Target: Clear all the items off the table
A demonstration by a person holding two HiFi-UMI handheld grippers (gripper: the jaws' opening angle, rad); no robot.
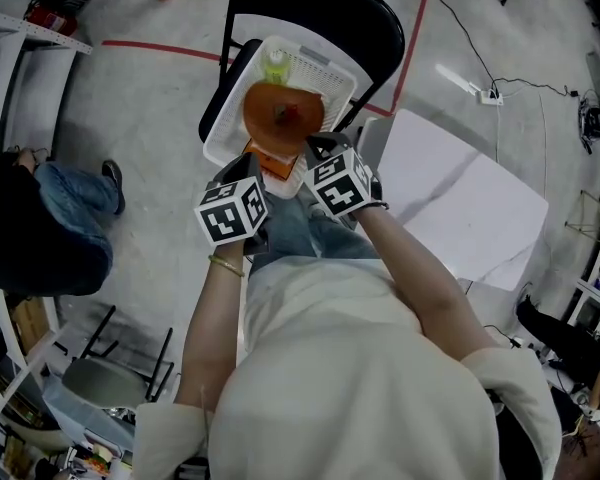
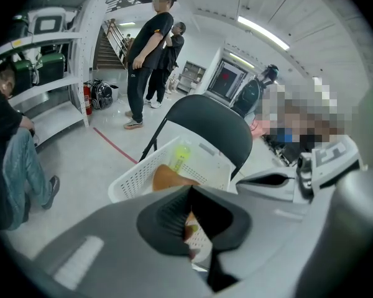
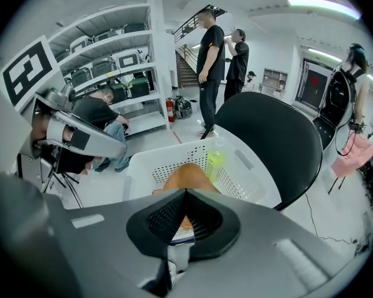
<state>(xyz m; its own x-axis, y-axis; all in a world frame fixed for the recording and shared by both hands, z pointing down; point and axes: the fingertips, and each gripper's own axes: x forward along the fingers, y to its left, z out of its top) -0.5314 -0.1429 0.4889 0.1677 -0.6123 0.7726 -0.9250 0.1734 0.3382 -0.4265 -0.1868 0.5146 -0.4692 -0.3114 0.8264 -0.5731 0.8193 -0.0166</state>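
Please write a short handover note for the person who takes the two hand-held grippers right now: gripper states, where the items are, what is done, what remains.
Left hand-held gripper: shut, at the near rim of the white basket.
Right hand-held gripper: shut, beside it. Neither clearly holds an item.
Items: orange domed thing and yellow-green bottle in the basket on the black chair; orange pack at its near rim.
Done: those two are in.
Left: settle the pack, then check the white table.

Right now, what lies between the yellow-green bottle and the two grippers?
An orange dome-shaped item lies between the bottle and the left gripper and right gripper, over an orange packet; the head view shows it.
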